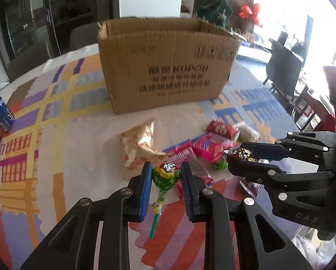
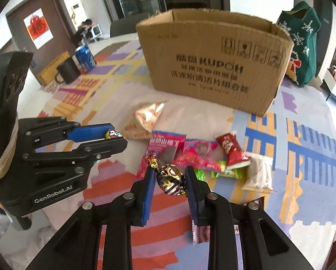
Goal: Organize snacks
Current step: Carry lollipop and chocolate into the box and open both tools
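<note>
Between the blue pads of the left claw (image 1: 166,173) sits a green lollipop (image 1: 165,175), pinched by its round wrapped head with the green stick hanging down toward the camera, so that claw is clamped on it and lifted off the tablecloth (image 1: 55,157). Over on the right claw (image 2: 170,178) it's the same deal with a foil candy (image 2: 171,180), shiny brown and gold wrapper squeezed between both pads, one twisted end poking up past the left pad. The two claws are side by side, close but not touching, each visible from the other's camera. Just ahead of both claws is the rest of the snack pile on the cloth: a beige chip bag (image 1: 139,148) ahead and a bit left of the left claw, pink packets (image 2: 168,148) straight ahead of the right claw, a red wafer bar (image 2: 232,151) leaning on them further right, a small green packet (image 2: 228,172) under it, and a white packet (image 2: 259,175) at the right end. Further ahead, past all of that, stands the open cardboard box (image 2: 213,63). Way off to the left of the left claw there's a blue soda can (image 1: 0,114), and next to it a black mug (image 2: 67,70).
</note>
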`<state>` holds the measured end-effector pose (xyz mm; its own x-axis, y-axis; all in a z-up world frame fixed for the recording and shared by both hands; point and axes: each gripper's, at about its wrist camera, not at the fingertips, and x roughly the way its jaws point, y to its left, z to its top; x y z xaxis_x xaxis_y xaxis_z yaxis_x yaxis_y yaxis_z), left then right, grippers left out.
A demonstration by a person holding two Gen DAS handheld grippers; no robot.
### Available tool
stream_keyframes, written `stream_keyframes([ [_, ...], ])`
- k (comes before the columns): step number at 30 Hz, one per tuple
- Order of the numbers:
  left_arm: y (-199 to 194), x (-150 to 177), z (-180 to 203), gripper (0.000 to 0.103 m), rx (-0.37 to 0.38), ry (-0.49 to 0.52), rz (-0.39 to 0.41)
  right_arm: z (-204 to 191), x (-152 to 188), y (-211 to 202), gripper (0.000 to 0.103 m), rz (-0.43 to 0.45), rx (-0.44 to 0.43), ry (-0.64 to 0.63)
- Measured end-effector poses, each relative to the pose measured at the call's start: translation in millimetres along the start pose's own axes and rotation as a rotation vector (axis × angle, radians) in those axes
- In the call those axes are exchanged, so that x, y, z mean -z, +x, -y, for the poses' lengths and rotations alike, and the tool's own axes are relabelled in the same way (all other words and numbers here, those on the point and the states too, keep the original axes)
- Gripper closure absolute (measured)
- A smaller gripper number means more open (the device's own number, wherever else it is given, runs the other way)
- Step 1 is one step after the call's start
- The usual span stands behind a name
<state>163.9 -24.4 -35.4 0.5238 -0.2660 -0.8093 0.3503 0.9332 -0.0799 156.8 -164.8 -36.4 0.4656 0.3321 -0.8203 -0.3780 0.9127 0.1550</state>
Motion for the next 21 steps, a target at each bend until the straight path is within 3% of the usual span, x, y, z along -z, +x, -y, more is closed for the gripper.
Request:
stream_keyframes([
  [21,-60,-75,-9,0.077,-0.045,-0.021,0.250,10,-68,-56,0.075,0.262,0.040,0.057],
])
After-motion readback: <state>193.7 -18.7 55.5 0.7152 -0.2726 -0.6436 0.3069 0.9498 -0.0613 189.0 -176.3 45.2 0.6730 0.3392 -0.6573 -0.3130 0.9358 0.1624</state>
